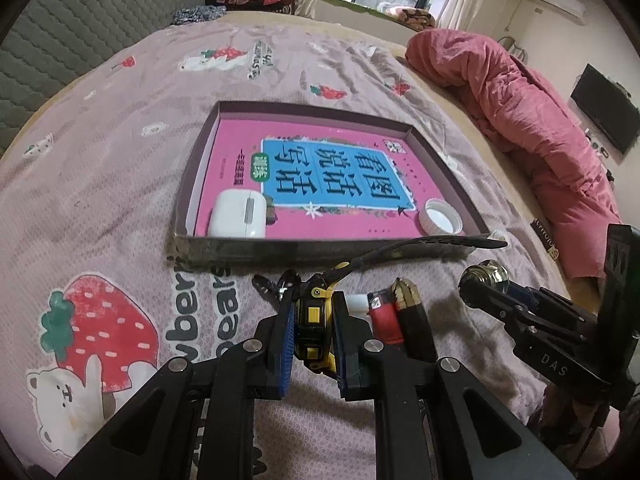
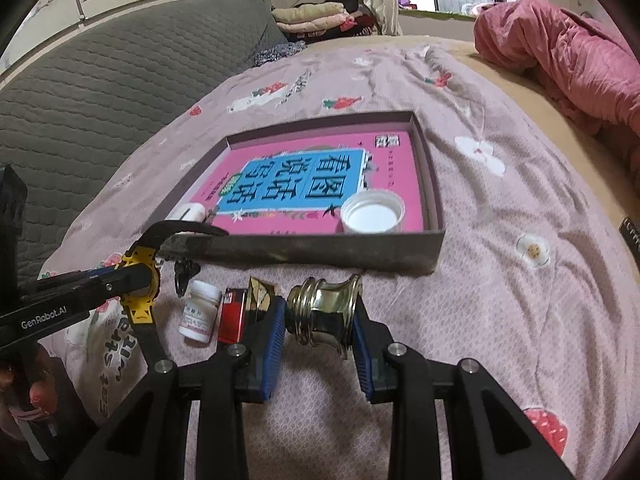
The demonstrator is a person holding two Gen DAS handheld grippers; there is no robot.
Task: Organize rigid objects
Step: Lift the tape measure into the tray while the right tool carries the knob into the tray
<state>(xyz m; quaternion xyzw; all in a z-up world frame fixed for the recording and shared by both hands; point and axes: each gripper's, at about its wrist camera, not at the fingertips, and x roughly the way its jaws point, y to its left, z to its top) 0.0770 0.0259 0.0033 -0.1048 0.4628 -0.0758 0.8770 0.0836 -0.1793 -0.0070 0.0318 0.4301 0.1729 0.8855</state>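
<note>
At the lower centre of the left wrist view the left gripper is clamped on the body of a yellow and black wristwatch, its dark strap arcing up toward the near wall of the shallow box at mid frame. The watch looks light and hard in the case, but the strap is floppy and will swing, so the case is the sound place to pinch. In the right wrist view, lower centre, the right gripper is closed partway on a shiny metal fitting with ridged rings and a flared rim; it is probably heavier for its size and slick, so gripping across the narrow waist between flare and rings should keep it from sliding. On the bedspread to its left lie a small white bottle and a red box. Inside the box, on a pink book, sit a white case and a white cap.
</note>
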